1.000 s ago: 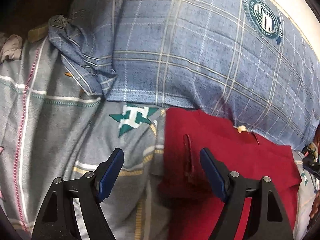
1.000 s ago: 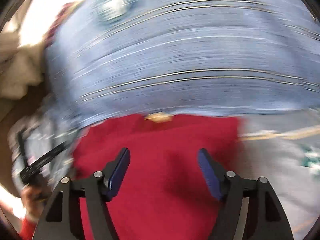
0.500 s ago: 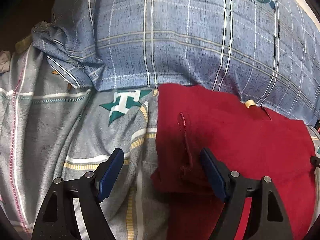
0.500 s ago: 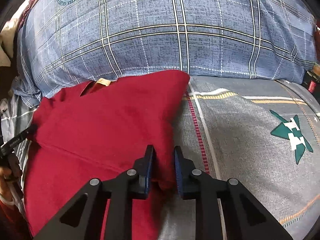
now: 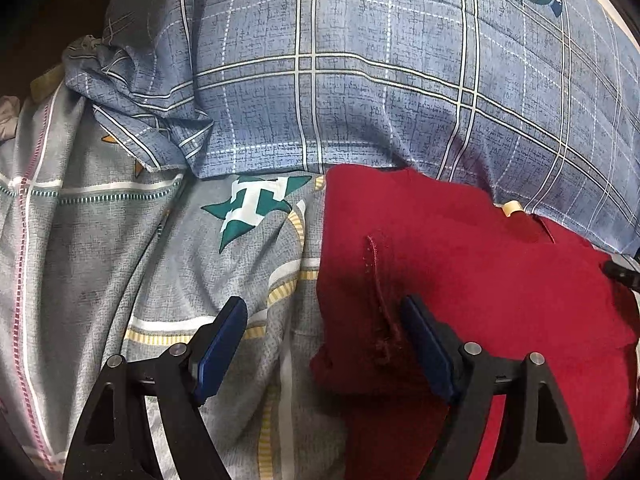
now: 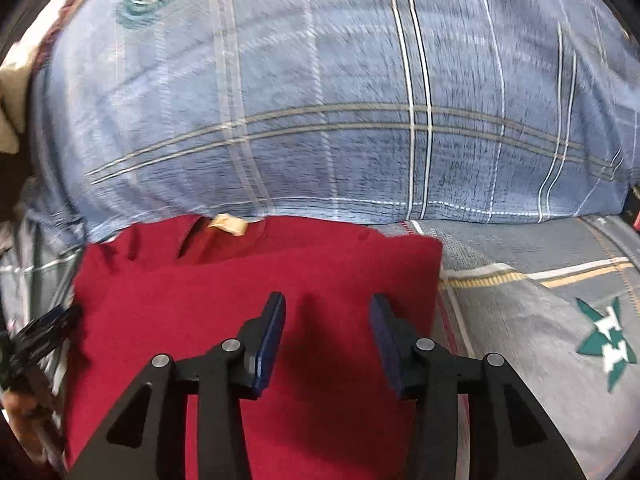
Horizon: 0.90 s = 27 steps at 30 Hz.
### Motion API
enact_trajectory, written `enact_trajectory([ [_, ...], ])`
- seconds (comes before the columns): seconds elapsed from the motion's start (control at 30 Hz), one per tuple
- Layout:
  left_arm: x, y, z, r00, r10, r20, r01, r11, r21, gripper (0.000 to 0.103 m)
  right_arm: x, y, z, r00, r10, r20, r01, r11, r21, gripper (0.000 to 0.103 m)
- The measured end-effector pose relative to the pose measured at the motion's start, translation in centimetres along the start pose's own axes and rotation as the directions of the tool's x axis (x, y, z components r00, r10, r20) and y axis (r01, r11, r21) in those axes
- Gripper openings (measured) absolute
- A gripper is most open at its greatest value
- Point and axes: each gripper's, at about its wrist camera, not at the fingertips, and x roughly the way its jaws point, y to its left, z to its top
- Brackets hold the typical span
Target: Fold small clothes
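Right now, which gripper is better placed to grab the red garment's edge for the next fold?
Left, probably. The left gripper is open and straddles the red garment's side edge. The right gripper is open too, but over the garment's middle, away from any edge.

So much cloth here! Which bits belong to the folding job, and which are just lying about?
Part of the job:
- red garment, lying on the bed
- left gripper, open at its edge
- right gripper, open above it

Just lying about:
- blue plaid pillow
- grey bedsheet with green star logos
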Motion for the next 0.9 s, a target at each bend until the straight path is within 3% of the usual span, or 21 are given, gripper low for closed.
enact_trajectory([
  [0.07,0.1,0.0,0.0,1.000,0.001,-0.001,-0.001,1.000,0.001,0.082,1.8,-0.9,0.1,0.999,-0.046,-0.024,0.047,0.999,0.019,0.042],
  [0.13,0.1,0.0,0.0,1.000,0.004,-0.003,-0.004,1.000,-0.002,0.082,1.8,-2.1,-0.1,1.000,-0.016,-0.016,0.017,0.998,0.069,0.041],
  [0.47,-0.1,-0.1,-0.1,1.000,0.008,0.003,-0.008,1.000,0.010,0.082,-5.1,-1.4,-3.5,1.000,-0.005,0.018,0.004,1.000,0.015,0.051],
  [0.63,-0.2,-0.1,-0.2,1.000,0.009,0.005,-0.009,1.000,0.013,0.082,-3.2,-1.4,-5.9,0.998,-0.033,-0.049,0.032,0.999,-0.010,0.055],
  [0.7,-0.2,-0.1,-0.2,1.000,0.008,0.005,-0.008,1.000,0.014,0.082,-3.5,-2.4,-6.0,0.999,-0.006,-0.034,0.007,0.999,0.044,0.058],
  [0.9,-0.2,-0.1,-0.2,1.000,0.008,0.004,-0.008,1.000,0.020,0.081,-4.5,-2.0,-5.9,0.999,-0.027,-0.039,0.029,0.999,0.032,0.060],
])
